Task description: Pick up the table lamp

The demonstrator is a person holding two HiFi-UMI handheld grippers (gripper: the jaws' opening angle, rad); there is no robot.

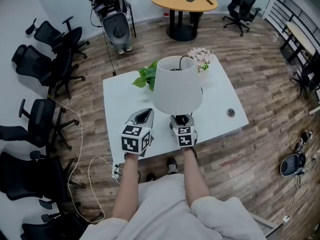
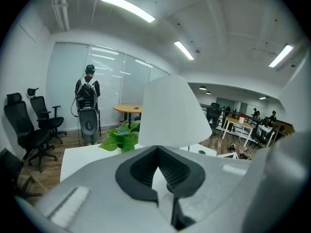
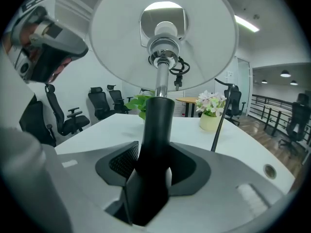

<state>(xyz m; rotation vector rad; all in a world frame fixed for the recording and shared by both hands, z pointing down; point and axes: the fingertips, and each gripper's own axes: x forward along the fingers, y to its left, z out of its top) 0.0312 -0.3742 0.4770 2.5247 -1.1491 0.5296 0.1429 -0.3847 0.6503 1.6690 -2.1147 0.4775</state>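
Above white table (image 1: 220, 109), wood-floor office rm: R gripper (image 1: 181, 119) jaws tight on table lamp (image 1: 177, 84) stem, L gripper (image 1: 144, 113) jaws together.

white lampshade (image 1: 177, 86), black lamp stem (image 3: 158, 125), white table (image 1: 220, 109)

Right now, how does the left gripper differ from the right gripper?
The right gripper is clamped on the black stem of the table lamp; the left gripper has its jaws together on nothing. The right gripper sits under the lampshade, while the left gripper is beside it, to its left. Both are grey, carry a marker cube and point over the white table.
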